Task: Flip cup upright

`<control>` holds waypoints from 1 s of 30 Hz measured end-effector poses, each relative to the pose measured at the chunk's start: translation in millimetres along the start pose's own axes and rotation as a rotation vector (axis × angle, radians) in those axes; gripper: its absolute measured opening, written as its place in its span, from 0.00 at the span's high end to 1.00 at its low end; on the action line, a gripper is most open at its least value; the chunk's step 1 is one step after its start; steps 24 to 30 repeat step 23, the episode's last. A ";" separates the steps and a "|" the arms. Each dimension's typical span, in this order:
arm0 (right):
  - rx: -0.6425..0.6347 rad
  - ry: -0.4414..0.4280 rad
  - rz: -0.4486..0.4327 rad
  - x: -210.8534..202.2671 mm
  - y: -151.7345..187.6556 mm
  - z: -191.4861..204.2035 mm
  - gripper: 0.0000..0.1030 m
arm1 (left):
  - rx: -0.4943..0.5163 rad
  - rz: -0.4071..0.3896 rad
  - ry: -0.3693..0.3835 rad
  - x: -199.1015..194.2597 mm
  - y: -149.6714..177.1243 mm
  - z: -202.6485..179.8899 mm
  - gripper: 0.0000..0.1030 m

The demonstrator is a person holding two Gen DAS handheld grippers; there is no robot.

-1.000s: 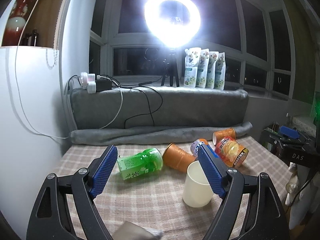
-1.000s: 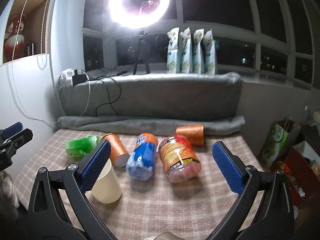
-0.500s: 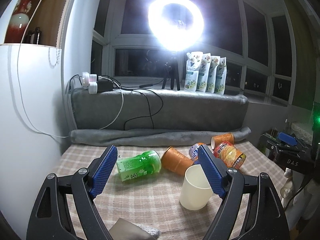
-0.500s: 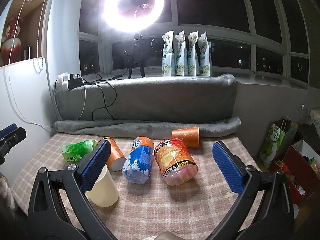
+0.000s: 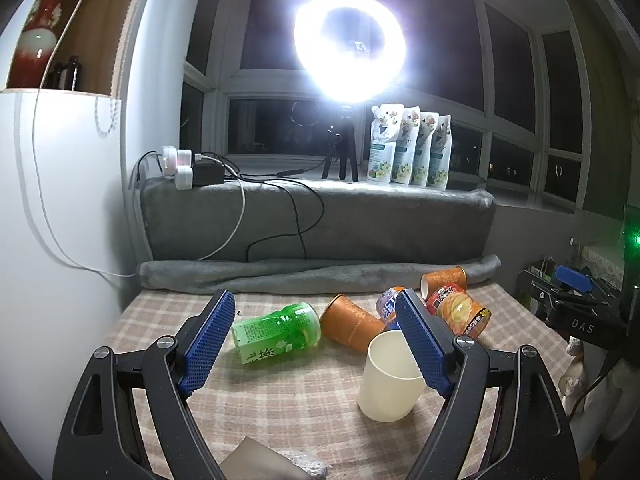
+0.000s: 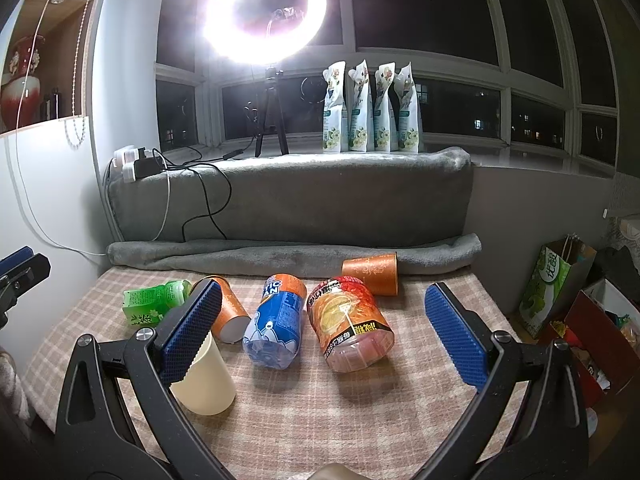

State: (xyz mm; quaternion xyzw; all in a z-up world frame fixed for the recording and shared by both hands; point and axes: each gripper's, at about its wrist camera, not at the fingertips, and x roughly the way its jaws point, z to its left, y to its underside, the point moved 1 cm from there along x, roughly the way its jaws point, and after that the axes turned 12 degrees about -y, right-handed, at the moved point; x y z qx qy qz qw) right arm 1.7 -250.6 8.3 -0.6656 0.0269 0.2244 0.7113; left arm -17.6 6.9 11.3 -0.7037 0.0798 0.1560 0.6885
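A cream cup point(image 5: 390, 378) stands upright on the checked cloth, mouth up; it also shows in the right wrist view point(image 6: 206, 376), partly behind the left finger. An orange cup point(image 5: 350, 322) lies on its side beside it, also in the right wrist view point(image 6: 228, 310). A second orange cup point(image 6: 370, 274) lies on its side at the back, also in the left wrist view point(image 5: 444, 280). My left gripper point(image 5: 316, 340) is open and empty, above the cloth, its right finger in front of the cream cup. My right gripper point(image 6: 324, 336) is open and empty, above the bottles.
A green bottle point(image 5: 276, 332), a blue bottle point(image 6: 276, 322) and a red-orange jar point(image 6: 348, 326) lie on their sides. A grey rolled blanket point(image 6: 296, 252) bounds the back. A white wall point(image 5: 60, 240) is on the left. Bags and boxes point(image 6: 560, 288) sit beyond the right edge.
Both grippers have drawn back and risen slightly, so the objects sit a little lower and farther in view. The cream cup stands as before. Both grippers stay open.
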 end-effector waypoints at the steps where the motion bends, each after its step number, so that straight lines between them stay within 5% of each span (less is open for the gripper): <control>1: 0.001 -0.001 0.000 0.0 0.0 0.0 0.00 | 0.002 0.001 0.001 0.4 -0.1 -0.5 0.20; 30: 0.001 0.001 0.008 3.4 6.1 -1.4 0.00 | 0.000 -0.008 -0.007 1.3 1.7 -0.3 0.20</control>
